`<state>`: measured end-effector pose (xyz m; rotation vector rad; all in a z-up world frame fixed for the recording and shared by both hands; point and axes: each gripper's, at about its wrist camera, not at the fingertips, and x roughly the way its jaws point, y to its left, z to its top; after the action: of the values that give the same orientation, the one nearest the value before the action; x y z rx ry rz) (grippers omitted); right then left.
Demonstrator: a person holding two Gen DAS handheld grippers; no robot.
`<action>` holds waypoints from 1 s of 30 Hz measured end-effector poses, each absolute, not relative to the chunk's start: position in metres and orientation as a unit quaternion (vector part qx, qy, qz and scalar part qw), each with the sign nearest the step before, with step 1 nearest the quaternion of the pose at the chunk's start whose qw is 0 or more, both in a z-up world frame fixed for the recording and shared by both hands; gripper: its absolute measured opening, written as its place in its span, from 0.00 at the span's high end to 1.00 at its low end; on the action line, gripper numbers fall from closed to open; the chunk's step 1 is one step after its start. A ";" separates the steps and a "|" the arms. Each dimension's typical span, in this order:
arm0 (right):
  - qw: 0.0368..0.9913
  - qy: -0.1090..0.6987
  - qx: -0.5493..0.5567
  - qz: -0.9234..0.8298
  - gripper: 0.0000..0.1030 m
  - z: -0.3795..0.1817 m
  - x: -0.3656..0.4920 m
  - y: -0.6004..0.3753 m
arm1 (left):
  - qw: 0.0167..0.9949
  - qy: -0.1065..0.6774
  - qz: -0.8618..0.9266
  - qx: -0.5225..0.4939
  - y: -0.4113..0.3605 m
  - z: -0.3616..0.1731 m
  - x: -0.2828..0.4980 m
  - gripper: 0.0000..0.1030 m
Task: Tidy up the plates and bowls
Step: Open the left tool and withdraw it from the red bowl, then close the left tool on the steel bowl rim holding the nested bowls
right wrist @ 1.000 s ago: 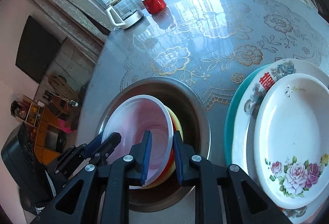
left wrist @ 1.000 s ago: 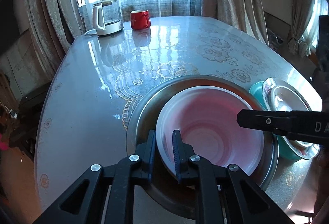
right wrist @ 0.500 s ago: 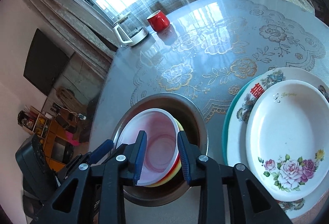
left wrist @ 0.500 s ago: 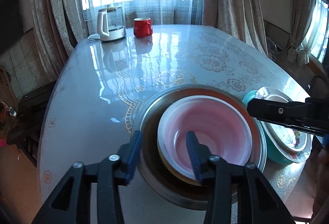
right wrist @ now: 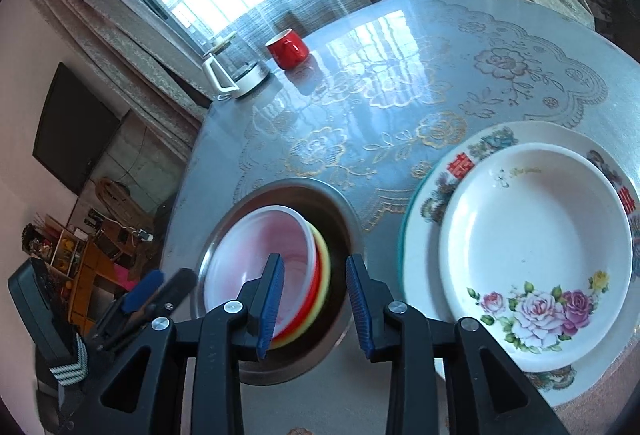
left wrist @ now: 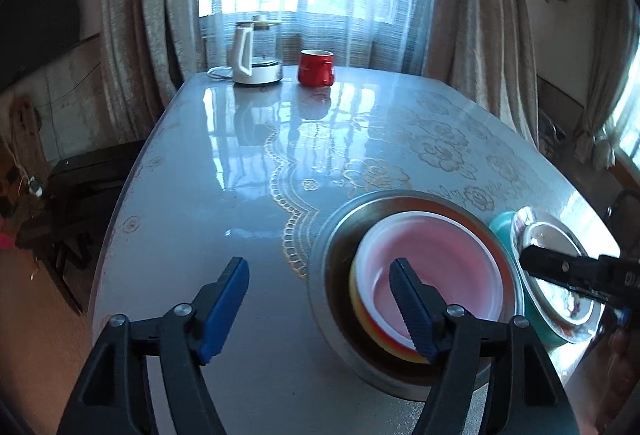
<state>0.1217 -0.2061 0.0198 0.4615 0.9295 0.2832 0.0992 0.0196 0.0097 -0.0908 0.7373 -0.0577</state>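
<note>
A pink-white bowl [left wrist: 440, 263] sits nested on a red and a yellow bowl inside a large steel bowl [left wrist: 340, 235] at the table's near edge. In the right wrist view the pink bowl [right wrist: 256, 251] and steel bowl [right wrist: 340, 219] lie left of a stack of plates: a white rose plate [right wrist: 536, 247] on a patterned plate [right wrist: 440, 191] over a teal one. My left gripper [left wrist: 320, 299] is open and empty, above the bowls' left rim. My right gripper [right wrist: 316, 303] is open and empty, over the steel bowl's right rim.
A white kettle [left wrist: 256, 55] and a red mug [left wrist: 316, 67] stand at the table's far edge by the curtained window. The plate stack [left wrist: 556, 271] lies right of the bowls. The glossy table [left wrist: 240, 163] has a lace-pattern cloth.
Both grippers let go of the pink bowl's rim, opened wide and pulled back and up. The pink bowl now rests in the stack.
</note>
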 end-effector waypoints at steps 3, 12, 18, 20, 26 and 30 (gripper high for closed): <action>0.857 0.446 0.222 0.132 0.68 0.017 0.119 -0.208 | 0.928 0.368 -0.024 -0.054 0.026 0.006 0.099 0.27; 0.854 0.457 0.217 0.121 0.65 0.011 0.112 -0.209 | 0.918 0.385 -0.014 -0.093 0.044 -0.005 0.098 0.26; 0.851 0.468 0.213 0.113 0.63 0.007 0.110 -0.208 | 0.908 0.401 -0.015 -0.121 0.059 -0.014 0.097 0.26; 0.848 0.474 0.211 0.109 0.63 0.005 0.110 -0.207 | 0.906 0.404 -0.018 -0.126 0.061 -0.017 0.096 0.26; 0.841 0.488 0.208 0.104 0.63 -0.001 0.111 -0.203 | 0.903 0.408 -0.040 -0.130 0.058 -0.016 0.098 0.33; 0.836 0.500 0.203 0.097 0.63 -0.004 0.112 -0.198 | 0.897 0.419 -0.061 -0.126 0.053 -0.016 0.106 0.49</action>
<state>0.1115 -0.1978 -0.0036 0.4288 1.0580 0.2056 0.1056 0.0528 -0.0160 -0.2620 0.8689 -0.1264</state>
